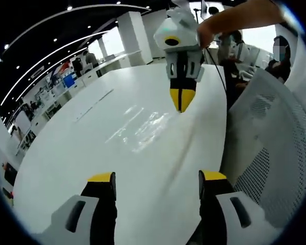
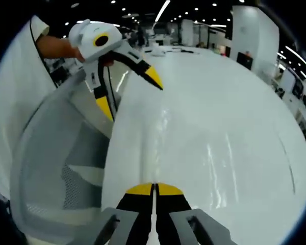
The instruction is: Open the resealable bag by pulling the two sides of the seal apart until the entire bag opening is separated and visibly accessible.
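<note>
A clear resealable bag (image 1: 143,127) lies flat on the white table (image 1: 92,168), showing mostly as glints. In the left gripper view, my left gripper (image 1: 157,176) is open at the near edge, its yellow tips wide apart and short of the bag. My right gripper (image 1: 182,100) comes down from the top with its jaws shut, tips at the bag's far edge. The right gripper view has the right gripper (image 2: 154,189) shut, with the bag's sheen (image 2: 214,163) just ahead. Whether film is pinched between its jaws is not visible. The left gripper (image 2: 130,92) hangs open at upper left, held by a hand.
A grey mesh-back chair (image 1: 275,143) stands against the table's edge, and it is also seen in the right gripper view (image 2: 56,153). People (image 1: 239,51) sit beyond the table's far end. Office desks (image 1: 66,81) line the background.
</note>
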